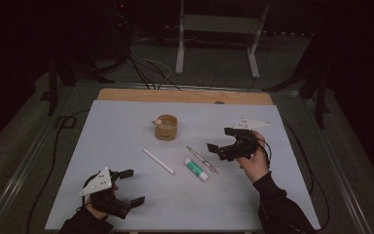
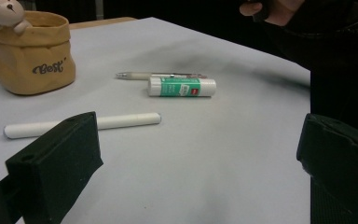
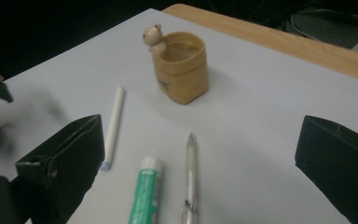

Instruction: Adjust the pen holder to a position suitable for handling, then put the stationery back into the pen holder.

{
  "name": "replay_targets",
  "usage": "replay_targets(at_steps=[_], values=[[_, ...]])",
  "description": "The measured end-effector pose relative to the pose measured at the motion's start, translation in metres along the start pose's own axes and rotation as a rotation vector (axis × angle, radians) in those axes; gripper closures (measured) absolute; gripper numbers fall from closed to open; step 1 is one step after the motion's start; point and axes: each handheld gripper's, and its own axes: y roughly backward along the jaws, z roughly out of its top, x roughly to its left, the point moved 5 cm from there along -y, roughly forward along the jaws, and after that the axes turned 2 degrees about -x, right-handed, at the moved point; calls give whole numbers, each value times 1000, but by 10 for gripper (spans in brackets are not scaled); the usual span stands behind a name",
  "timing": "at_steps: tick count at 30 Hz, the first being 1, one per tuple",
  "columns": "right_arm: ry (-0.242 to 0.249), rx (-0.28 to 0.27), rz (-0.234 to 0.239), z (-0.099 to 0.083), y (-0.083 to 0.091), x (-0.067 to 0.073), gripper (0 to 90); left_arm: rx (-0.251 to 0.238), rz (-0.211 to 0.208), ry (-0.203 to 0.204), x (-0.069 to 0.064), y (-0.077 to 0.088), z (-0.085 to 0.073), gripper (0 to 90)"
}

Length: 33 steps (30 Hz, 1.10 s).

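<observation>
Stationery lies in a loose row on the white worktop [image 1: 126, 204], each piece apart from the next, probably so jaws can close on one alone. Right claw [image 1: 220, 141] hangs with jaws spread wide and empty, aimed at the pen [image 3: 191, 172], which lies just ahead between them; the glue stick [image 3: 145, 198] lies just beside the pen, the white stick [image 3: 113, 126] beyond that, and the tan pouch-shaped holder [image 3: 182, 70] stands farther ahead, upright to receive things. Left claw [image 1: 132, 187] rests wide open, empty, well apart from all.
</observation>
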Motion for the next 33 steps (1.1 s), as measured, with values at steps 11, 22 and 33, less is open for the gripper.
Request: replay_targets(at_steps=[11,22,33], values=[[-20,40,-29,-30,-6,4,102,-4,1,3,0,1,0,2],[44,134,-61,-58,-16,4,366,3,4,2,1,0,0,2],[57,233,-67,-74,-38,8,534,2,8,2,0,0,0,2]])
